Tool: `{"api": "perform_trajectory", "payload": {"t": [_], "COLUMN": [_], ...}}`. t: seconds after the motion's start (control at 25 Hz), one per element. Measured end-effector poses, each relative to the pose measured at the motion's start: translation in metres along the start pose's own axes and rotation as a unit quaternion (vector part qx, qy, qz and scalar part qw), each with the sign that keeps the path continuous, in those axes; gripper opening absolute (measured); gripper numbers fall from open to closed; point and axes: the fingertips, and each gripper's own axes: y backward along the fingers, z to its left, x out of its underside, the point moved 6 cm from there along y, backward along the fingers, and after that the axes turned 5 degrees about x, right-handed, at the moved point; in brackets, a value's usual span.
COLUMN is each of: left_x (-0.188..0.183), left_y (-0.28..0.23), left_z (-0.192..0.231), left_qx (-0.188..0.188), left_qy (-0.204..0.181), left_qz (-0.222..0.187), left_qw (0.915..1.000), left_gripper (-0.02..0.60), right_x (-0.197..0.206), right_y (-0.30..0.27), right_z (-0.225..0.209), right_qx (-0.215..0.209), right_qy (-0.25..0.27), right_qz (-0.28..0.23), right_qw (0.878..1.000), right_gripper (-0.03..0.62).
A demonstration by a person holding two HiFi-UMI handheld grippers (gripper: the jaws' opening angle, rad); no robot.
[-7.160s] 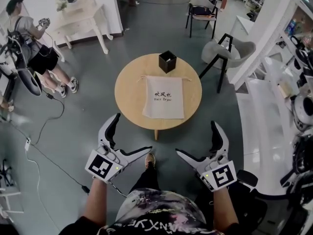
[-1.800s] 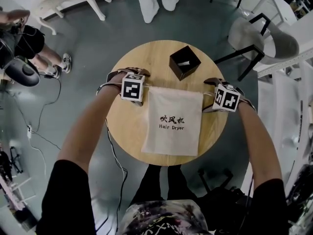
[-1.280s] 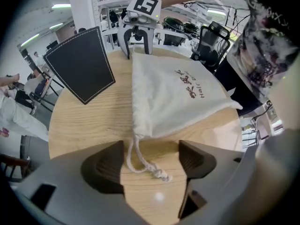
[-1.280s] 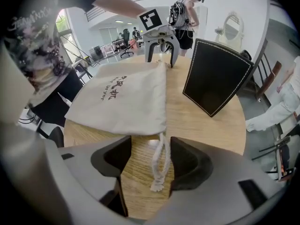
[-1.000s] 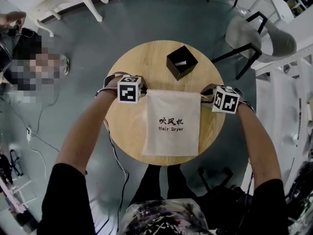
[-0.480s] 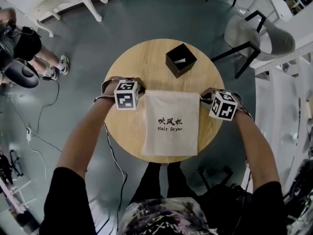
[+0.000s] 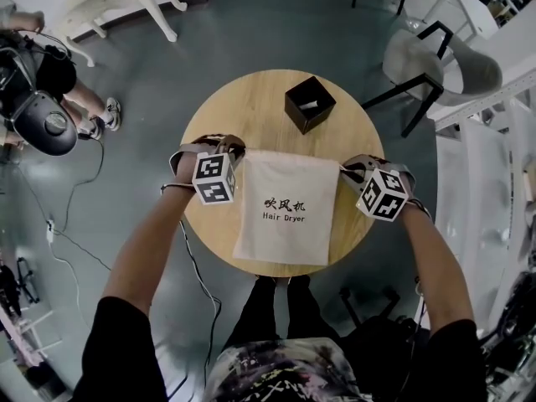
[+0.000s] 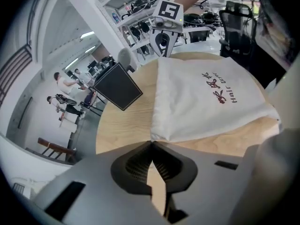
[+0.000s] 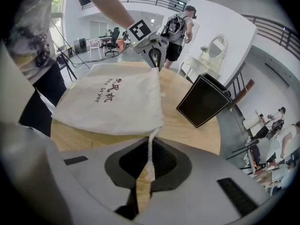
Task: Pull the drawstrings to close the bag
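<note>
A white drawstring bag [image 7: 280, 216] printed "Hair Dryer" lies flat on the round wooden table [image 7: 260, 111]. My left gripper [image 7: 236, 152] is at the bag's far left corner and my right gripper [image 7: 344, 168] at its far right corner. In the right gripper view the right gripper [image 9: 151, 144] is shut on the white drawstring [image 9: 151, 159], which runs out of the bag [image 9: 112, 97]. In the left gripper view the left gripper [image 8: 152, 144] is shut where the corner of the bag [image 8: 206, 97] meets its tips; the cord itself is hidden there.
A black open box [image 7: 309, 105] stands on the table's far side, behind the bag. A grey chair [image 7: 440, 65] stands to the right and a white desk [image 7: 126, 2] at the upper left. A person [image 7: 38, 74] stands at the far left, with a cable [image 7: 75, 224] on the floor.
Both grippers have drawn back toward me and tilted, their marker cubes now lower in the head view. The bag has slid with them toward the table's near edge.
</note>
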Motion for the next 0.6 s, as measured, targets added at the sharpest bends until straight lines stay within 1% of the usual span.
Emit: {"api": "perform_trajectory", "payload": {"t": [0.12, 0.28, 0.44, 0.6], "left_x": [-0.004, -0.009, -0.005, -0.007], "left_y": [0.006, 0.021, 0.045, 0.069], "left_z": [0.0, -0.001, -0.003, -0.003], "left_qx": [-0.044, -0.105, -0.153, -0.204], "left_qy": [0.012, 0.027, 0.051, 0.07], "left_qz": [-0.002, -0.015, -0.028, -0.042], "left_qw": [0.999, 0.994, 0.9865, 0.9755], "left_gripper": [0.02, 0.018, 0.018, 0.018], "right_x": [0.0, -0.003, -0.015, -0.027], "right_y": [0.009, 0.025, 0.043, 0.061], "right_z": [0.0, 0.001, 0.005, 0.006], "right_qx": [0.029, 0.082, 0.124, 0.163], "right_qy": [-0.006, -0.016, -0.037, -0.056], "right_qz": [-0.012, -0.026, -0.037, -0.057], "right_qw": [0.999, 0.996, 0.991, 0.983], "right_gripper": [0.003, 0.003, 0.003, 0.003]}}
